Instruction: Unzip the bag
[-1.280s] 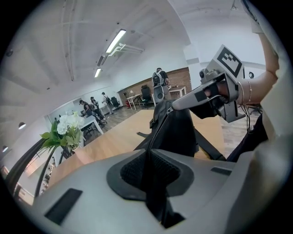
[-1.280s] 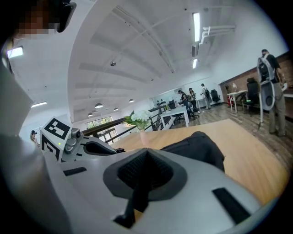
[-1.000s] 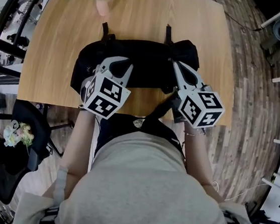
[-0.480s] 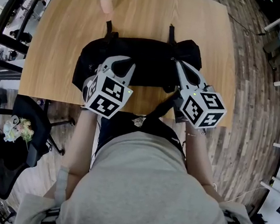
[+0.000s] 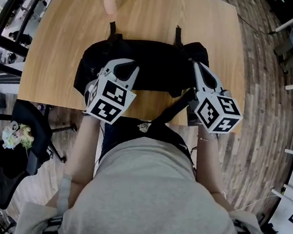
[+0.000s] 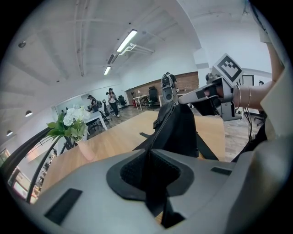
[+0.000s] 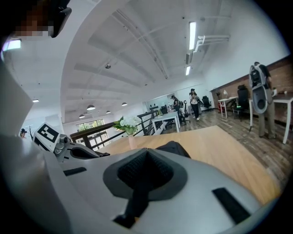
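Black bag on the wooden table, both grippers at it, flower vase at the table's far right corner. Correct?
No. The head view shows the flower vase at the table's far left corner; the rest stands.

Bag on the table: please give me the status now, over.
Left gripper jaws shut on bag, left end. Right gripper jaws shut on its right end. Zipper between them looks closed. Nothing in the way.

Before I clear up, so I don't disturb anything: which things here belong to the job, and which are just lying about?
Job: black bag; left tool, gripping it; right tool, shut, at its end.
Lying about: vase of flowers; office chair.
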A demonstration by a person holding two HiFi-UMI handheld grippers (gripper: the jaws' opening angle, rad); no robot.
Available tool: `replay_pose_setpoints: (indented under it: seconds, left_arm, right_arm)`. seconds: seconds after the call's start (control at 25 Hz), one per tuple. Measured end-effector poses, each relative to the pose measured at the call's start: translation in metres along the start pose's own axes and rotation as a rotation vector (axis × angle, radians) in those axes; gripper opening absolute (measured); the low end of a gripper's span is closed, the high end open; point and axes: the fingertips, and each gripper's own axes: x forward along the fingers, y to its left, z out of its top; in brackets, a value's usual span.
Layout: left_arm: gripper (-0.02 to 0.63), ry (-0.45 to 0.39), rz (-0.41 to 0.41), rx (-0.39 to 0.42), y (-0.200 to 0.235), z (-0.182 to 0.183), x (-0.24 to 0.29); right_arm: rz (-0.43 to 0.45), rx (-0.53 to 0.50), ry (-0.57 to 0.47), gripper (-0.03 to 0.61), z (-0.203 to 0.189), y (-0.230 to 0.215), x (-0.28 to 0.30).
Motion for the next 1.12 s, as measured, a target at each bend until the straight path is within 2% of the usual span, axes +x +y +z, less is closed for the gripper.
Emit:
replay_pose_setpoints:
  seconds: [0.16, 0.52, 0.64, 0.76, 0.96, 1.12]
  left_arm:
    - [0.049, -0.004, -0.002, -0.010, 0.002, -0.001, 0.000]
    - [0.051, -0.015, -0.016, -0.034, -0.002, -0.003, 0.000]
    - [0.051, -0.030, -0.032, -0.066, -0.004, -0.002, -0.003]
    - [0.066, -0.053, -0.030, -0.139, -0.004, -0.002, -0.006]
    - [0.101, -0.067, -0.011, -0.308, -0.001, -0.008, -0.016]
    - [0.112, -0.141, 0.046, -0.463, 0.013, -0.004, -0.032]
  right_arm:
    - [-0.045, 0.018, -0.018, 0.011, 0.004, -0.017, -0.004]
    - [-0.049, 0.047, -0.027, 0.017, 0.000, -0.021, -0.007]
    - [-0.052, 0.043, -0.021, 0.017, 0.001, -0.019, -0.007]
    - [-0.055, 0.032, -0.008, 0.014, 0.002, -0.015, -0.007]
    - [-0.040, 0.023, -0.025, 0.026, 0.009, -0.004, -0.012]
    - [0.006, 0.010, -0.044, 0.040, 0.016, 0.013, -0.015]
